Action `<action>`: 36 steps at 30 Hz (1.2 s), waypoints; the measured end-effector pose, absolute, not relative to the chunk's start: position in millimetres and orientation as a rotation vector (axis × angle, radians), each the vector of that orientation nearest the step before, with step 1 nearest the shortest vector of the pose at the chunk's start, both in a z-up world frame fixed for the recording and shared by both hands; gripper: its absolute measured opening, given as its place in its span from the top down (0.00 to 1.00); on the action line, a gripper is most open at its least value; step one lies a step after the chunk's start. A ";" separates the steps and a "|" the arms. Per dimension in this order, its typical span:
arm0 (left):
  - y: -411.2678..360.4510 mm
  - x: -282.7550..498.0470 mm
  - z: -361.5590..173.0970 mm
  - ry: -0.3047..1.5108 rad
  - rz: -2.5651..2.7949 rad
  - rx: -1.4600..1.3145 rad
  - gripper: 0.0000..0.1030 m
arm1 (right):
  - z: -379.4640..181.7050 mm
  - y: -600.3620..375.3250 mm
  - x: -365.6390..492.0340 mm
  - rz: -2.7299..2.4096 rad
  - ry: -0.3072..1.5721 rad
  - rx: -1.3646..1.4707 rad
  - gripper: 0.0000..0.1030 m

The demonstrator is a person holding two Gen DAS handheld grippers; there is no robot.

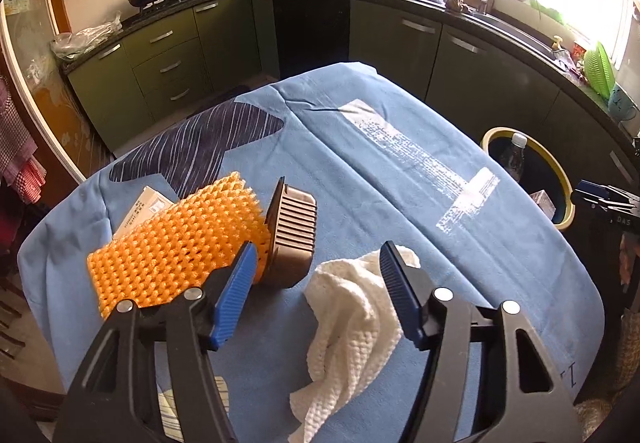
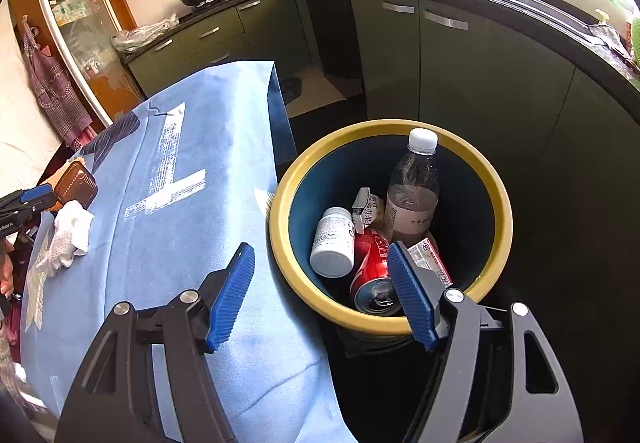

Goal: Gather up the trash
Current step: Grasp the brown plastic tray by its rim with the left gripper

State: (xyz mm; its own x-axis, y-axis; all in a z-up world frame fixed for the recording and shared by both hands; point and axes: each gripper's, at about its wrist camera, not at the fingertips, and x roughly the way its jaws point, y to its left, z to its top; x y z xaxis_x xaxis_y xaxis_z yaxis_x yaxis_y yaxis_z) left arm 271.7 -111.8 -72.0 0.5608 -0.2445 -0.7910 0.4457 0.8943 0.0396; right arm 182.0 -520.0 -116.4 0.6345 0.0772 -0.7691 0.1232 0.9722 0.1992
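Claws first: we are holding our left gripper (image 1: 316, 275) parted over the crumpled white paper towel (image 1: 348, 339), whose top is sitting between the blue pads; whether the right pad is touching it we cannot tell. At ten o'clock, orange foam netting (image 1: 176, 247) is leaning against a brown ribbed tray (image 1: 292, 227). Our right gripper (image 2: 320, 283) is hanging wide and empty above the yellow-rimmed bin (image 2: 496, 203), where a red can (image 2: 372, 267) is lying at twelve o'clock.

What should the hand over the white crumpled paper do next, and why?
Probably lower the left gripper and close on the crumpled paper towel. Its jaws stand open with the towel lying loose between them on the blue cloth, not yet pinched.
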 end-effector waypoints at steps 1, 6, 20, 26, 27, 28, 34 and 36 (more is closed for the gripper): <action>-110.5 272.8 -72.6 0.890 -0.406 0.247 0.41 | -116.9 -518.6 182.2 -0.022 0.887 0.243 0.33; -110.2 278.8 -78.6 0.906 -0.386 0.260 0.44 | -117.8 -513.3 182.3 -0.001 0.892 0.239 0.33; -112.7 282.2 -89.4 0.945 -0.407 0.256 0.73 | -113.4 -510.6 179.4 0.020 0.886 0.242 0.33; -118.5 274.9 -86.2 0.940 -0.443 0.279 0.88 | -112.9 -510.1 178.7 0.034 0.887 0.247 0.33; -119.2 273.5 -85.0 0.935 -0.451 0.277 0.91 | -112.9 -509.5 178.4 0.035 0.887 0.246 0.33; -120.0 272.0 -83.5 0.926 -0.454 0.280 0.92 | -112.9 -509.1 178.1 0.037 0.888 0.245 0.33; -126.6 258.1 -69.4 0.866 -0.486 0.308 0.93 | -111.4 -508.8 175.0 0.040 0.884 0.245 0.33; -128.7 253.4 -63.6 0.854 -0.497 0.310 0.93 | -108.5 -509.4 172.5 0.038 0.876 0.245 0.33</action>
